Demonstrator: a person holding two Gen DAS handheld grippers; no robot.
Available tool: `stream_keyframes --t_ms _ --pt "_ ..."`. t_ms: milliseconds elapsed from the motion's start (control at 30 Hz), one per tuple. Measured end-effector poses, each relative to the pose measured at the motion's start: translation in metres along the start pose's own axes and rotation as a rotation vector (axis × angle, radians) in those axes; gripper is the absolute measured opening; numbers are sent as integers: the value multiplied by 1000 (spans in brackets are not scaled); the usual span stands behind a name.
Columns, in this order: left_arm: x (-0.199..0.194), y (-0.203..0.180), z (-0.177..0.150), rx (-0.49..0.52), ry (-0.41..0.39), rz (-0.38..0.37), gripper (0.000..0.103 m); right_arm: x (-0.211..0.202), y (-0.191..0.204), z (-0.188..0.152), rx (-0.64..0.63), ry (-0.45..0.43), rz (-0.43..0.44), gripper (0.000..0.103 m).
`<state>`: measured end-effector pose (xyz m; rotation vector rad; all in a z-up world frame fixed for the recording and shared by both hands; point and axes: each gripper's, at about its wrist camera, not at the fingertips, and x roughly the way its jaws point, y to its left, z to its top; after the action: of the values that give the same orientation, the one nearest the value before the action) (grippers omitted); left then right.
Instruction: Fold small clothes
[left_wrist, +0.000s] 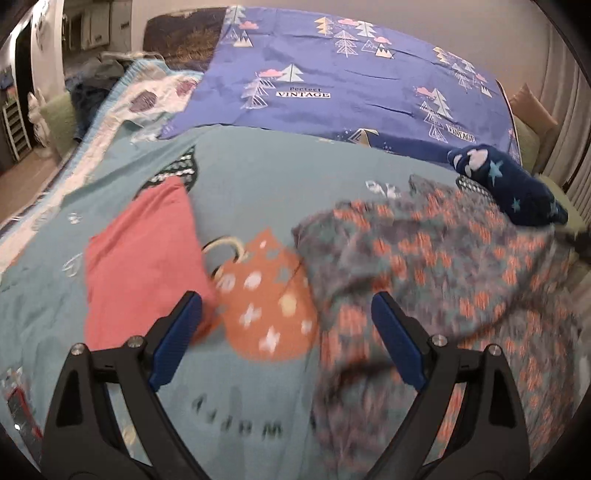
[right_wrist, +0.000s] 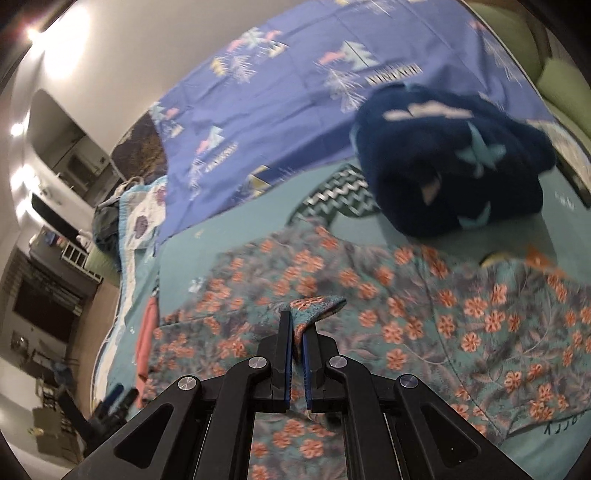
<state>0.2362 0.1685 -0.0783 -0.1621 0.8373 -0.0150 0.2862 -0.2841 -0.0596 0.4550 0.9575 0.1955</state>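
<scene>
A floral teal-and-orange garment (left_wrist: 436, 273) lies spread on the teal bedspread (left_wrist: 266, 192), right of centre in the left wrist view. My left gripper (left_wrist: 286, 306) is open and empty, hovering over the bedspread at the garment's left edge. A folded pink garment (left_wrist: 144, 258) lies to its left. In the right wrist view my right gripper (right_wrist: 297, 328) is shut on a pinched fold of the floral garment (right_wrist: 369, 295), lifting it slightly. The left gripper (right_wrist: 114, 400) shows at lower left there.
A dark blue fleece garment with stars (left_wrist: 513, 184) (right_wrist: 450, 166) lies beyond the floral one. A purple tree-print sheet (left_wrist: 343, 85) covers the far half of the bed. The bed's left edge (left_wrist: 44, 192) drops to the floor. A green cushion (right_wrist: 565, 85) is at right.
</scene>
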Motion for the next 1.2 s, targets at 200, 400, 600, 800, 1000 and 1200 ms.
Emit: stream_keyframes --t_ms 200,400,600,800,1000,1200 --pt "72 18 27 -174 209 -197 87 17 -23 -6 48 20 2 4" --pt "64 4 39 -187 134 -262 5 13 -28 -12 43 13 14 4" --pt "4 -20 63 0 -149 -119 8 6 -21 -16 16 -22 47 5" --pt "45 -9 44 111 -44 110 18 28 -40 -16 80 -4 -32 10" --pt "32 11 15 -23 48 -118 65 20 -65 -31 119 17 18 28" --pt "53 -2 1 -59 152 -226 53 21 -58 -53 40 115 103 45"
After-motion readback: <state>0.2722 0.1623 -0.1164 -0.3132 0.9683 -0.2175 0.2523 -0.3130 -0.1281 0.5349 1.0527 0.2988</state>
